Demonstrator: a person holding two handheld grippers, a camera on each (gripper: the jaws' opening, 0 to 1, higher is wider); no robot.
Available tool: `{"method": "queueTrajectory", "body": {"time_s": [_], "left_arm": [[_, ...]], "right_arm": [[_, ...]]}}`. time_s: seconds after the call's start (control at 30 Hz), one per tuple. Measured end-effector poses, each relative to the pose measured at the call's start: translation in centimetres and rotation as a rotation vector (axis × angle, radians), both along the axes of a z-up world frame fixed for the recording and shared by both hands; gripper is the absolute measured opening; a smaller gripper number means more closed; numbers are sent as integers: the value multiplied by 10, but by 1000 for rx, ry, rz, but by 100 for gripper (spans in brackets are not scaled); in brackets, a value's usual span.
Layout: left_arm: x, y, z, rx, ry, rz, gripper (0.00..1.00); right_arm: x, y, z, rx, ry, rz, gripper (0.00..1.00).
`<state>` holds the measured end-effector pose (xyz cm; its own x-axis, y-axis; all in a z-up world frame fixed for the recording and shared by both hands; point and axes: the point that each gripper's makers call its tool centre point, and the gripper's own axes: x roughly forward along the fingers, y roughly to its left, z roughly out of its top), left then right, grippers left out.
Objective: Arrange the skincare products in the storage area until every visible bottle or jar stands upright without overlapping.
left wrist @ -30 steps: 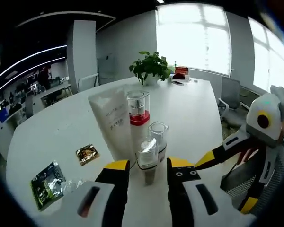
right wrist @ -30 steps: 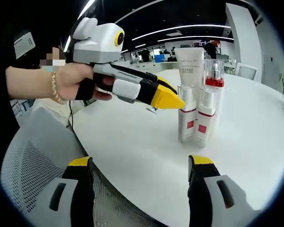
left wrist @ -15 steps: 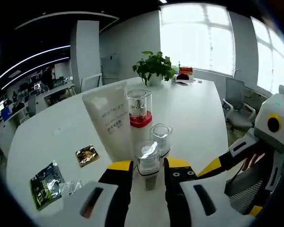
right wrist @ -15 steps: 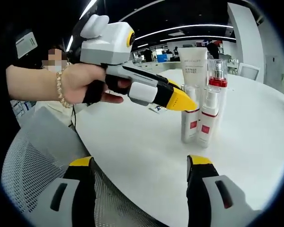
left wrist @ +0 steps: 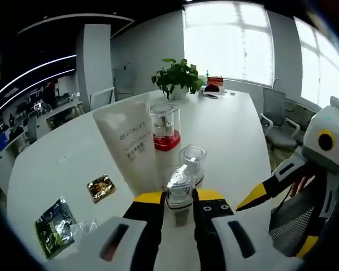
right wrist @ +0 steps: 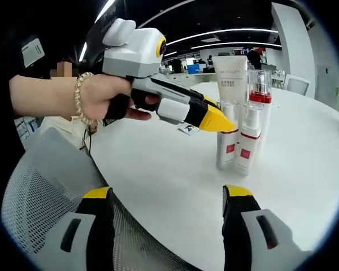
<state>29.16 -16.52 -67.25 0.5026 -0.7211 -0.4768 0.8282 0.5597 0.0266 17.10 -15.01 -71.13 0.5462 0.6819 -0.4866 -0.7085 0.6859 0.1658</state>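
All four products stand upright on my table [left wrist: 237, 135], my left gripper [left wrist: 178, 197] clamping the near spray bottle [left wrist: 179, 189], my right gripper [right wrist: 166, 195] wide and idle.

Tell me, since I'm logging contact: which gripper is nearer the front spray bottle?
Left. The left gripper has its jaws closed around the spray bottle, while the right gripper hangs back open at the table edge.

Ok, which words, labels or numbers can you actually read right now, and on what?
"REVITALIFT": on the white tube, left gripper view.
Smaller print beneath it: too blurred to read.
Red label squares on the two spray bottles, right gripper view: too small to read.
Gold sachet and green sachet: print unreadable.
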Motion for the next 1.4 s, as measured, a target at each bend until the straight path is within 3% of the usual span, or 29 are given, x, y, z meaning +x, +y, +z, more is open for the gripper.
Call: {"method": "queueTrajectory", "body": {"time_s": [0.23, 0.43, 0.63, 0.83, 1.4], "left_arm": [[-9, -6, -1, -11, 27, -139, 22], [-1, -1, -2, -23, 46, -171, 22], [-6, -4, -3, -33, 72, -226, 21], [2, 0, -2, -44, 79, -239, 20], [-1, 3, 0, -38, 81, -257, 20]], "right_arm": [[0, -1, -1, -5, 7, -6, 78], [0, -2, -2, -6, 11, -13, 78], [1, -3, -3, -9, 15, -19, 78], [1, -3, -3, -12, 20, -21, 78], [0, -3, -5, -17, 26, -15, 78]]}}
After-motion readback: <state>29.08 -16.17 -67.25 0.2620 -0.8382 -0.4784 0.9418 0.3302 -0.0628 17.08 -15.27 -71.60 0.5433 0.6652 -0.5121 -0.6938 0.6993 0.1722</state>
